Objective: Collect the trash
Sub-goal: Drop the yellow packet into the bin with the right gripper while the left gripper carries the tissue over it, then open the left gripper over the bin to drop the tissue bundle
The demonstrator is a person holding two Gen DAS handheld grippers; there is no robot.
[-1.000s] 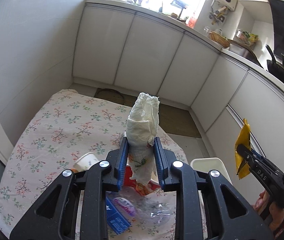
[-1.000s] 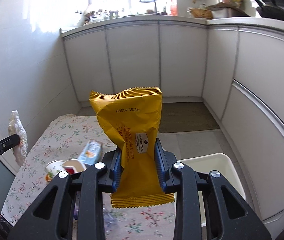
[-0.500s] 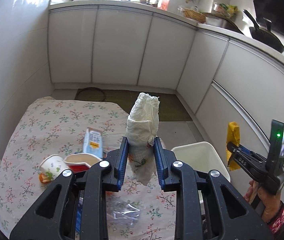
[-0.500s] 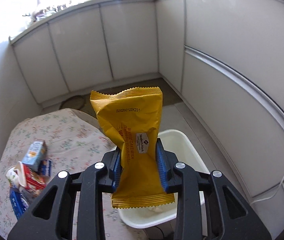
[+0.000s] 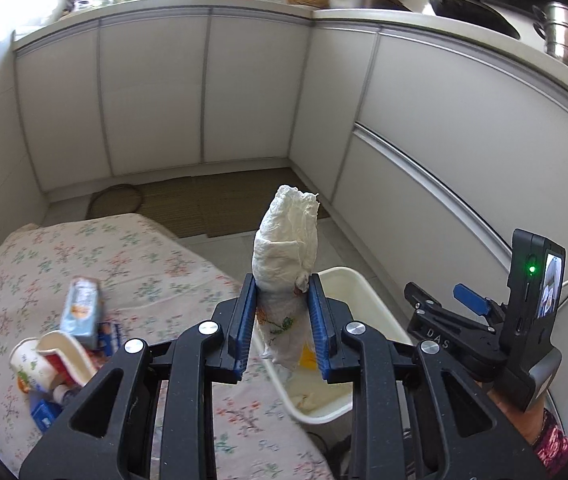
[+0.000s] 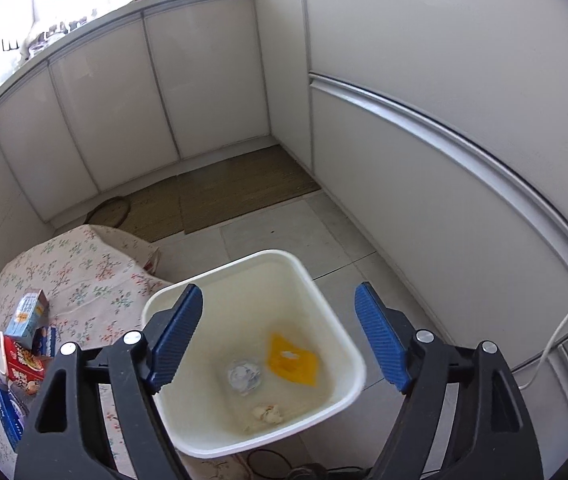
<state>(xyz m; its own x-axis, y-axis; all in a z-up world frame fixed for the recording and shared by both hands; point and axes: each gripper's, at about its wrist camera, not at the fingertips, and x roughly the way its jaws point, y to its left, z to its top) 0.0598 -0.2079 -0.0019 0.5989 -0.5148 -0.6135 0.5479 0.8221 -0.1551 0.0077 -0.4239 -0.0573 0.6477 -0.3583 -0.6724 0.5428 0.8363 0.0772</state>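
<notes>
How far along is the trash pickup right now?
Done: the yellow wrapper lies in the white bin with two other scraps, and the right gripper is open above it. In hand: the left gripper clamps a crumpled tissue. Left: cartons and cups on the table.

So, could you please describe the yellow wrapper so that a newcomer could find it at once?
Find the white bin on the floor beside the floral-cloth table. The yellow wrapper lies flat on its bottom, toward the right. Its neighbours there are a crumpled clear plastic ball and a pale scrap; it alone is bright yellow.
</notes>
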